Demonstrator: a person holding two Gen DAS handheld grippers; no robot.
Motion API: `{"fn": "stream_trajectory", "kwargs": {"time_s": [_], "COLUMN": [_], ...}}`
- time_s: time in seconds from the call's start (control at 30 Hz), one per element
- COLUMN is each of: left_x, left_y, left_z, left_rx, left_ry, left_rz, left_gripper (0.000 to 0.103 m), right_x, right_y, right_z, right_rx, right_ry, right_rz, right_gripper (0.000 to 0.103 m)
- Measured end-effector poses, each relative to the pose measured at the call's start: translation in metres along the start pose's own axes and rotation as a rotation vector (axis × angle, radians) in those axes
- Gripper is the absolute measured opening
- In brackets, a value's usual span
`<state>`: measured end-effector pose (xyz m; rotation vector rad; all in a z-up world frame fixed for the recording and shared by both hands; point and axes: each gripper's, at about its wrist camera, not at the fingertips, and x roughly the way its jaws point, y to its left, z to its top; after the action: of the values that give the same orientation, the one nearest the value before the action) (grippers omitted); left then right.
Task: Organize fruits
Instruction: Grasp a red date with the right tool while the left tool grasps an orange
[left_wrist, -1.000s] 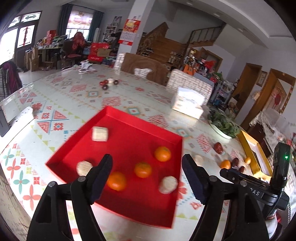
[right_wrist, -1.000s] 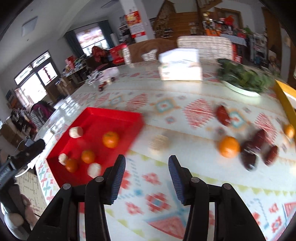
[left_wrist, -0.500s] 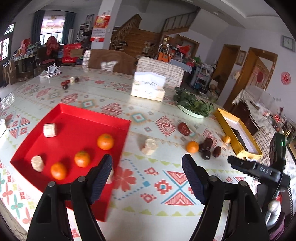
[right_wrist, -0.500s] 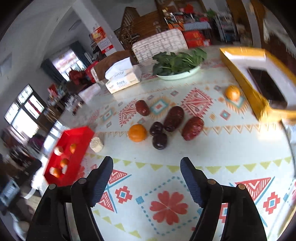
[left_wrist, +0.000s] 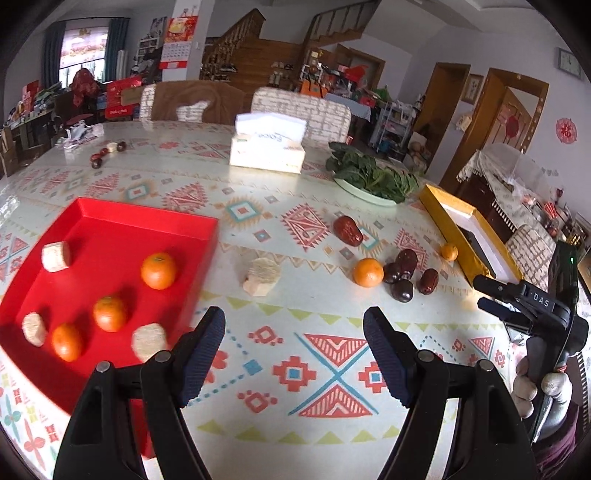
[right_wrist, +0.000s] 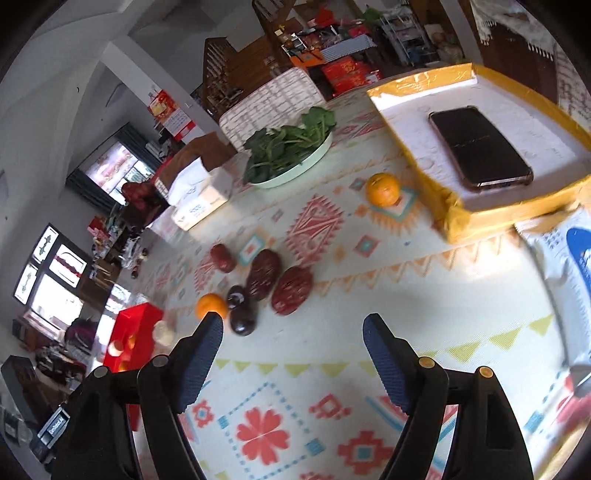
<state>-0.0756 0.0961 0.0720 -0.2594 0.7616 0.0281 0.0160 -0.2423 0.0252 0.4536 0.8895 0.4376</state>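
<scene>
Table (left_wrist: 332, 369) with patterned cloth: red tray (left_wrist: 110, 229) at left, pale chunk (left_wrist: 260, 275) beside it, orange (left_wrist: 367, 272) touching dark dates (left_wrist: 402, 275) (clustered), tissue box (left_wrist: 267, 151), greens plate (left_wrist: 365, 192), yellow box (left_wrist: 443, 218) far right.

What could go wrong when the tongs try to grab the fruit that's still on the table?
Maybe these:
1. The orange touches the dark plums and red dates. The open right tongs might bump one and set the round fruit rolling.
2. The small orange sits right beside the yellow box, so a tong finger may hit the box wall.
3. A phone lies in that box; dropped fruit could land on it.
</scene>
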Motion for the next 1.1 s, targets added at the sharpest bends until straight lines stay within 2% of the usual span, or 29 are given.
{"fn": "stream_trajectory", "kwargs": {"time_s": [0.27, 0.43, 0.63, 0.77, 0.8, 0.93, 1.1], "left_x": [0.05, 0.075, 0.109, 0.127, 0.131, 0.144, 0.147], "left_y": [-0.027, -0.043, -0.061, -0.07, -0.072, -0.076, -0.079], "left_z": [0.009, 0.022, 0.033, 0.037, 0.038, 0.037, 0.033], "left_rx": [0.037, 0.066, 0.114, 0.147, 0.16, 0.18, 0.193], "left_ry": [0.061, 0.064, 0.081, 0.101, 0.106, 0.136, 0.138], "left_rz": [-0.087, -0.115, -0.113, -0.121, -0.121, -0.126, -0.126], "left_gripper": [0.077, 0.077, 0.075, 0.066, 0.064, 0.04, 0.035], "right_x": [0.03, 0.052, 0.068, 0.07, 0.07, 0.071, 0.073], "right_y": [0.009, 0.014, 0.023, 0.025, 0.025, 0.027, 0.029], "right_z": [0.009, 0.016, 0.014, 0.014, 0.013, 0.013, 0.011], "right_rx": [-0.068, -0.08, -0.14, -0.165, -0.172, -0.193, -0.21], "right_ry": [0.04, 0.049, 0.058, 0.053, 0.051, 0.05, 0.046], "right_rz": [-0.099, -0.134, -0.178, -0.197, -0.198, -0.202, -0.206], "right_gripper": [0.067, 0.064, 0.051, 0.037, 0.037, 0.036, 0.036]}}
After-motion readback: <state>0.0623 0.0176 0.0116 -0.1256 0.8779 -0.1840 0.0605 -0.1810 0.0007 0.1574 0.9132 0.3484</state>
